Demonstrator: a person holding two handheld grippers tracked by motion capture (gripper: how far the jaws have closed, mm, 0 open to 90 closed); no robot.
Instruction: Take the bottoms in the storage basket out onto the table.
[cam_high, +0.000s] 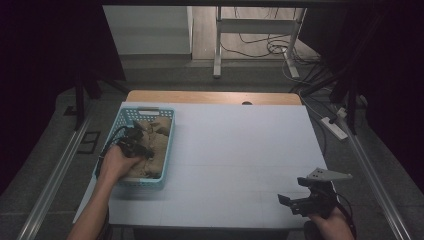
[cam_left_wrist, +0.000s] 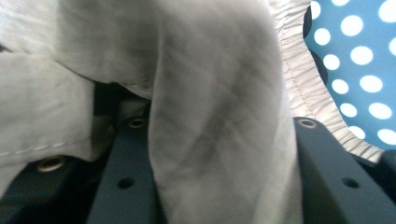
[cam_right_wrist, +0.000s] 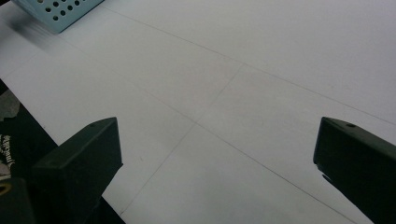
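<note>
The left gripper (cam_high: 136, 142) reaches into the light blue basket (cam_high: 168, 145) at the left of the high view, and in the left gripper view its fingers (cam_left_wrist: 125, 182) pinch a thick fold of pale cloth (cam_left_wrist: 219, 116) between them. The cloth (cam_high: 152, 147) lies heaped inside the basket, so the likely trouble is that the pinch catches more than one layer: lifting may then drag a second piece along, or tip the light basket, which stands near the tabletop's (cam_high: 240, 150) left edge. The fold is loose, too, and could slip out if the hold is shallow. A dark blue fabric with white dots (cam_left_wrist: 355, 65) shows at the upper right of the left gripper view.

The right gripper (cam_high: 300, 200) hangs over the lower right of the tabletop, fingers (cam_right_wrist: 79, 163) spread wide with nothing between them.

Count: one basket, two grippers, one heap of cloth whose separate pieces I cannot tell apart.
</note>
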